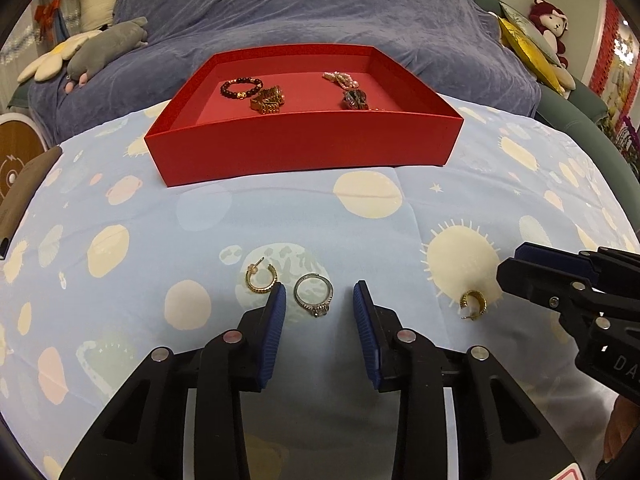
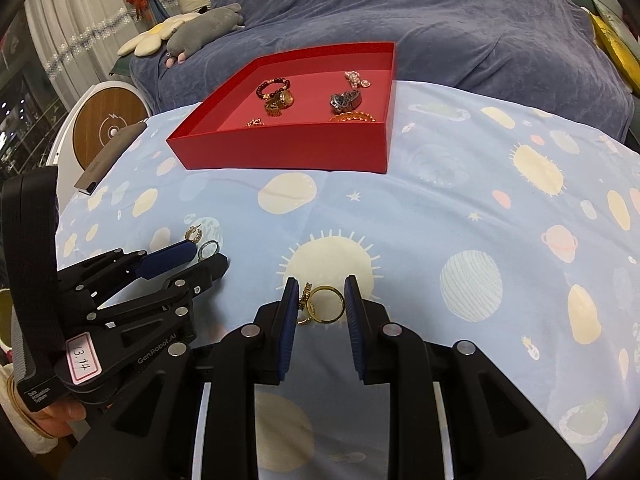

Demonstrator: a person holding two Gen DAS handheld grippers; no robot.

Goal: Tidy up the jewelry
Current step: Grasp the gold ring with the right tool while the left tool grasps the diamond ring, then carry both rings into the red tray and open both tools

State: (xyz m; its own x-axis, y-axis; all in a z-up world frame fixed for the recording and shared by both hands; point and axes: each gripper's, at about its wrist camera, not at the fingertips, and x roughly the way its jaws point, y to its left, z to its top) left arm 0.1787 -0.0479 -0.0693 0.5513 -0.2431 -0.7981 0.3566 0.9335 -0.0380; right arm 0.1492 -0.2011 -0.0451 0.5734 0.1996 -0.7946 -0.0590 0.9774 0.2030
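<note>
A silver ring (image 1: 314, 299) lies on the blue printed cloth between the fingertips of my left gripper (image 1: 320, 300), which is open and clear of it on both sides. Just left of that gripper sits a gold hoop earring (image 1: 262, 278). A second gold hoop earring (image 2: 325, 304) rests on a sun print at the tips of my right gripper (image 2: 322, 294). Its jaws stand narrowly apart and do not press it. The red tray (image 1: 304, 144) beyond holds a bead bracelet (image 1: 240, 88), a gold watch (image 1: 269, 100), a dark watch (image 2: 345, 101) and a pearl piece (image 2: 357, 79).
A blue blanket (image 1: 320, 8) covers the sofa behind the tray, with plush toys (image 1: 108, 46) at its left and cushions (image 1: 528, 40) at its right. A brown box (image 2: 112, 156) and a round wooden-faced object (image 2: 108, 128) sit past the cloth's left edge.
</note>
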